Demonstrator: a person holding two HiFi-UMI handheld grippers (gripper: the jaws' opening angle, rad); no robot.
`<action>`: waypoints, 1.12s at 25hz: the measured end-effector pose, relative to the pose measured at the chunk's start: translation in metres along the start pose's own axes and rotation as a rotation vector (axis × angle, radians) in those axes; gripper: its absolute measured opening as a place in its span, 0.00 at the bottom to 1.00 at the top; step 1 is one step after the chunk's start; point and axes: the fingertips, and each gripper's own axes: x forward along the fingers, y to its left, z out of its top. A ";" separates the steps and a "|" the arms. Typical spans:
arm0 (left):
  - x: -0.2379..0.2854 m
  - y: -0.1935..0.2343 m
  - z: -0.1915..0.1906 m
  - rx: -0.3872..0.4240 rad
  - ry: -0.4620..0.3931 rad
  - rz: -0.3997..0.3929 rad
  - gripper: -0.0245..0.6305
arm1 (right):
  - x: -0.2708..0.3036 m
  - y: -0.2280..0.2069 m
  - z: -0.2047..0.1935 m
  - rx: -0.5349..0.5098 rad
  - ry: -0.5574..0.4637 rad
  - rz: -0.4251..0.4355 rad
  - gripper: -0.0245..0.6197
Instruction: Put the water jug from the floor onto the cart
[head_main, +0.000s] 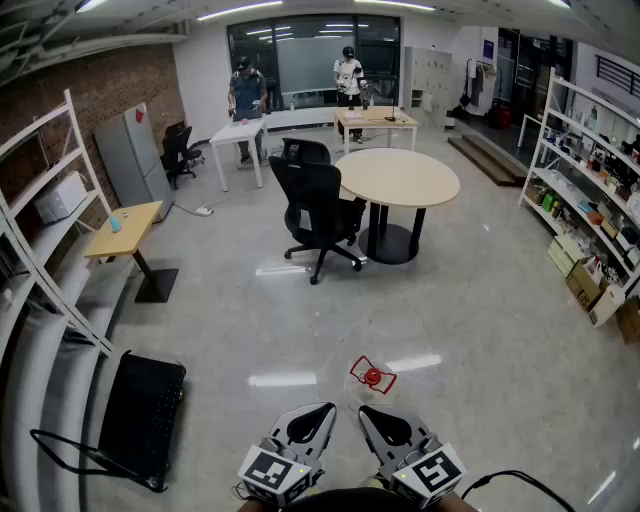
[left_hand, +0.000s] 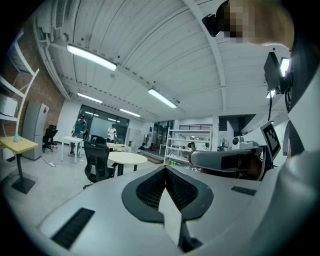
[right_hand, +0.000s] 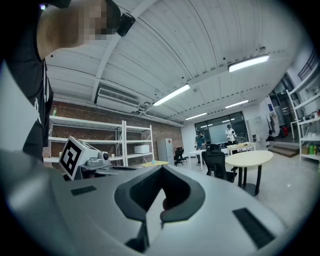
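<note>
A clear water jug (head_main: 372, 377) with a red cap stands on the glossy floor, seen from above, just ahead of my two grippers. A black flat cart (head_main: 141, 417) with a thin looped handle sits on the floor at the lower left. My left gripper (head_main: 324, 410) and right gripper (head_main: 366, 411) are side by side at the bottom edge, held level, both shut with nothing between the jaws. The left gripper view shows its own shut gripper (left_hand: 165, 169) and the right gripper view its own (right_hand: 161, 169); neither view shows the jug or the cart.
A round beige table (head_main: 397, 177) and a black office chair (head_main: 318, 205) stand in the middle of the room. White shelving (head_main: 40, 250) lines the left wall and stocked shelves (head_main: 590, 190) the right. Two people (head_main: 246, 92) stand at far desks.
</note>
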 end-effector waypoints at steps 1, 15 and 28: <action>0.000 0.001 0.000 -0.001 0.000 0.000 0.04 | 0.001 0.000 0.000 0.001 0.001 0.000 0.04; 0.001 0.005 -0.002 -0.006 0.000 -0.002 0.04 | 0.005 0.000 -0.004 0.007 0.006 -0.004 0.04; 0.006 0.012 0.003 0.041 -0.025 -0.049 0.04 | 0.009 0.000 0.010 0.009 -0.084 -0.064 0.04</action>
